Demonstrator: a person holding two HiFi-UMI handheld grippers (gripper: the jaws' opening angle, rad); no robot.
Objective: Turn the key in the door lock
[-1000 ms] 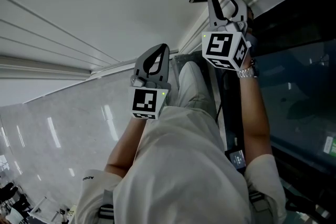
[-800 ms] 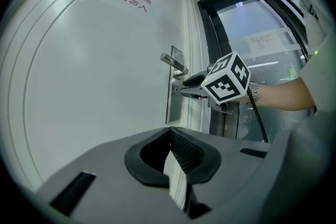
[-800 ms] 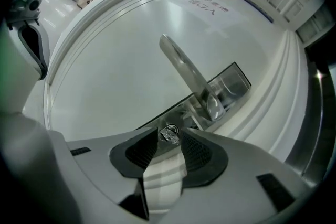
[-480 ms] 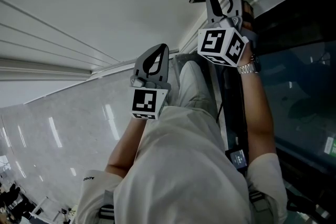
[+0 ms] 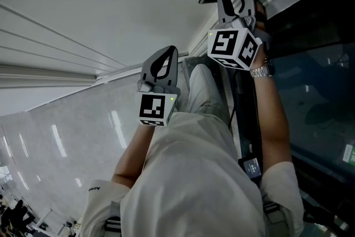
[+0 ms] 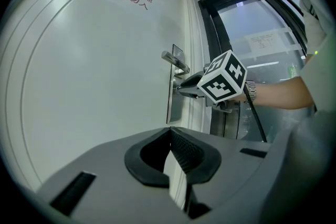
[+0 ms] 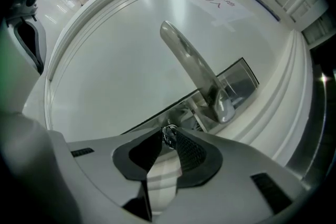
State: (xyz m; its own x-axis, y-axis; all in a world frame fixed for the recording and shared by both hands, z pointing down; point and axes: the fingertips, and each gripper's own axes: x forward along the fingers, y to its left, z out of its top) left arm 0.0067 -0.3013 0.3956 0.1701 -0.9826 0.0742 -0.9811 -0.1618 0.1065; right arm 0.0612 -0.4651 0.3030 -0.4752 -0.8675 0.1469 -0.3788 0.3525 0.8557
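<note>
Steel, small, stiff and likely slick, the key [image 7: 169, 137] sits in the lock [image 7: 185, 113] below the handle [image 7: 193, 66], so my right gripper [image 7: 167, 134], just closing, clamps flat across its head, while my left gripper [image 6: 169, 131] waits, jaws together, empty.

The door handle [image 7: 194, 68] juts out just above the key [image 7: 169, 136], narrowing room there.

Key [image 7: 168, 136] beneath door handle [image 7: 195, 72]
</note>
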